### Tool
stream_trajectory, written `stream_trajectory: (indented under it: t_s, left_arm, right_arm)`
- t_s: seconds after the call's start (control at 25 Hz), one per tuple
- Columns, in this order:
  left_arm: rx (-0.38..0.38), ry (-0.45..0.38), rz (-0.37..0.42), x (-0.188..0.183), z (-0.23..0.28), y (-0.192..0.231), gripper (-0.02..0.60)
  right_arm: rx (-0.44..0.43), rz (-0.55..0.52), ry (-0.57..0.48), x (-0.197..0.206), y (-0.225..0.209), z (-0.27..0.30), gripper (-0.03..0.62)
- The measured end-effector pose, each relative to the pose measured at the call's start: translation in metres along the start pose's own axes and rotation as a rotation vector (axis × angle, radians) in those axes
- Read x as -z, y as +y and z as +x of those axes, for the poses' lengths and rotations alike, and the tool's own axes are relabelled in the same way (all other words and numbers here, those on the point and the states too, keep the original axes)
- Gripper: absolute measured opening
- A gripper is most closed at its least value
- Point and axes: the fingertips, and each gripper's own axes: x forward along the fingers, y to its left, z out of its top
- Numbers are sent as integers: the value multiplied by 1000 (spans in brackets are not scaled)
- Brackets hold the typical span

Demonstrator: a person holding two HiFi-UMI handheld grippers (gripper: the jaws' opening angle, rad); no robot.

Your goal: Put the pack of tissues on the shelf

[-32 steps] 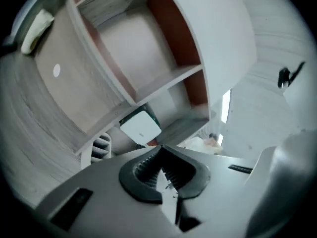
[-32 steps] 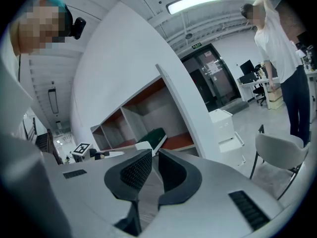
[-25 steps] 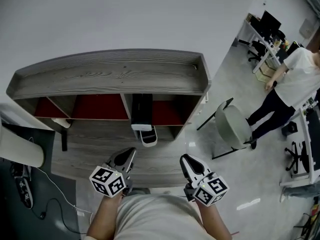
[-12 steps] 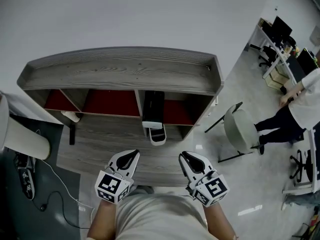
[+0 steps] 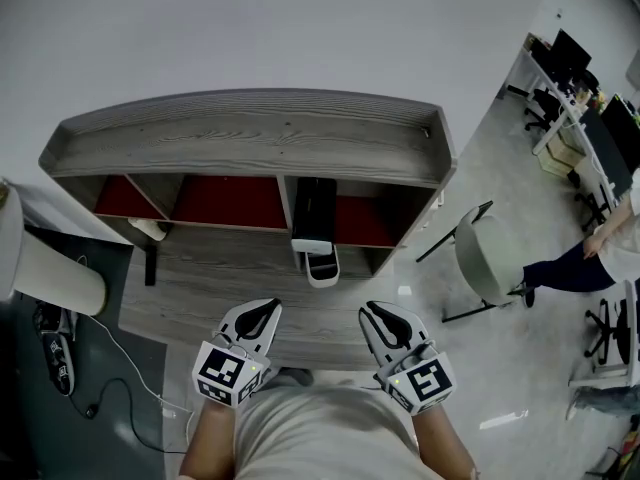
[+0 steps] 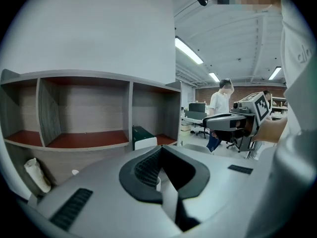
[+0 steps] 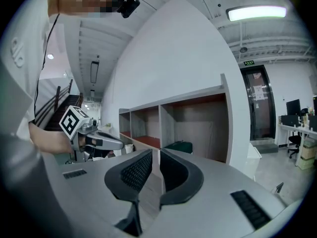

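Dark green-and-white pack of tissues [image 5: 315, 230] sits in grey wooden shelf [image 5: 250, 143], long axis toward the person, straight ahead between left tool [image 5: 262, 310] and right tool [image 5: 378, 313]. Both tools pressed together, empty, well short of it.

shelf [image 5: 250, 148]: grey wood, red bays | right bay: pack of tissues [image 5: 313, 213] | worktop [image 5: 200, 288]: white bundle [image 5: 150, 230] far left

White wall [image 5: 300, 28], pale floor [image 5: 500, 368] — 1 chair [image 5: 480, 263].
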Motion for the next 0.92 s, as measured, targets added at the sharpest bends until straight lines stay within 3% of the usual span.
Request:
stream_trajectory:
  t_s: [0.92]
  left_arm:
    - [85, -29, -49, -5, 22, -9, 15]
  right_arm:
    - [19, 68, -10, 2, -13, -5, 63]
